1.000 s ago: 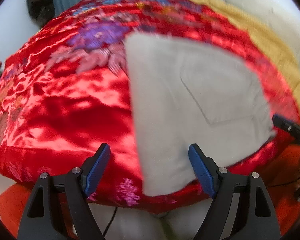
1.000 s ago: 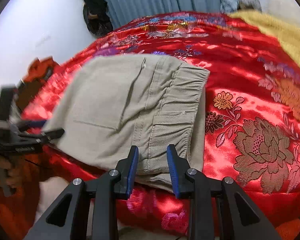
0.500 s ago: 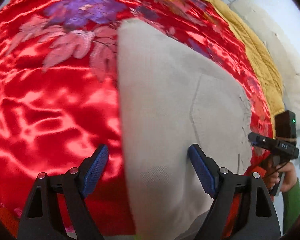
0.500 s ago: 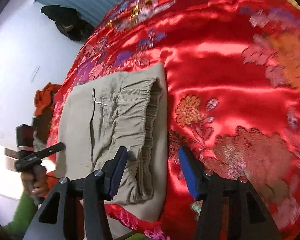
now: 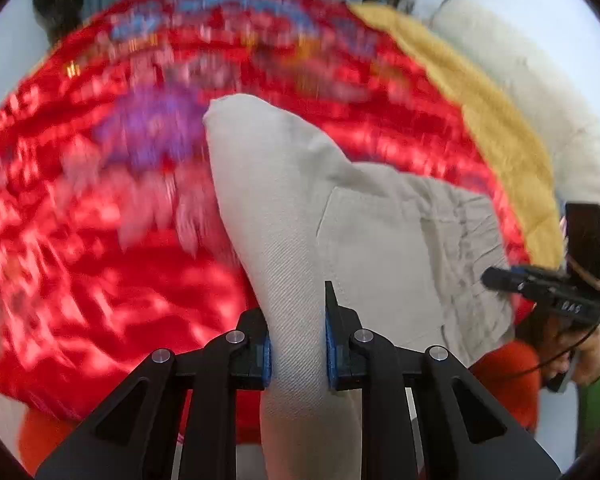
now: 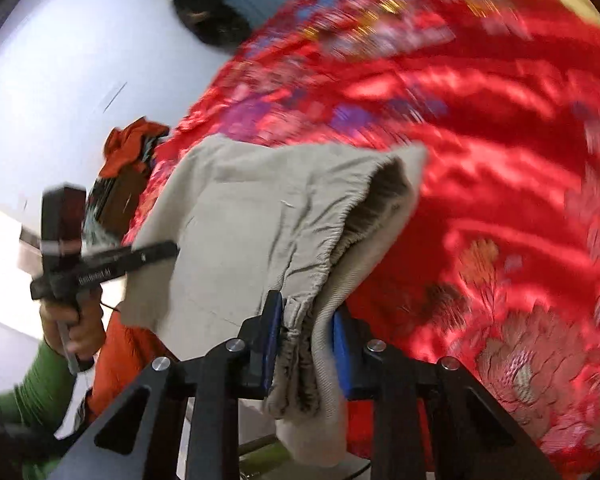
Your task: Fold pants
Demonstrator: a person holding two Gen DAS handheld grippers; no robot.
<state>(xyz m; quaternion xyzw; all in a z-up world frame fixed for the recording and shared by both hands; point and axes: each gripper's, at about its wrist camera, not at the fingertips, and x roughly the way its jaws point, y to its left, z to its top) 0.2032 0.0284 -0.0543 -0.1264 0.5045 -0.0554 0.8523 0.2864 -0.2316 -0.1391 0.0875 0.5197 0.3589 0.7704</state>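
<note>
Folded beige pants (image 5: 380,232) lie on a red satin bedspread (image 5: 100,280), with the near edge lifted. My left gripper (image 5: 296,312) has a folded corner of the pants between its blue pads, and its jaws are closing on the cloth. In the right wrist view the pants (image 6: 252,216) hang from my right gripper (image 6: 306,320). Its jaws are closing too, with the gathered elastic waistband bunched between the pads. Each gripper shows in the other's view: the right gripper (image 5: 540,288) at the pants' right edge, the left gripper (image 6: 100,268) at their left edge.
A yellow blanket (image 5: 500,140) and a white cushion (image 5: 540,92) lie beyond the bedspread at the right. Orange cloth (image 6: 132,148) sits by the bed's left side. A dark bundle (image 6: 204,12) hangs by the wall. A hand in a green sleeve (image 6: 40,384) holds the left gripper.
Both grippers stood open over the pants' near edge half a second ago. Now both have closed on that edge and raised it off the bedspread.
</note>
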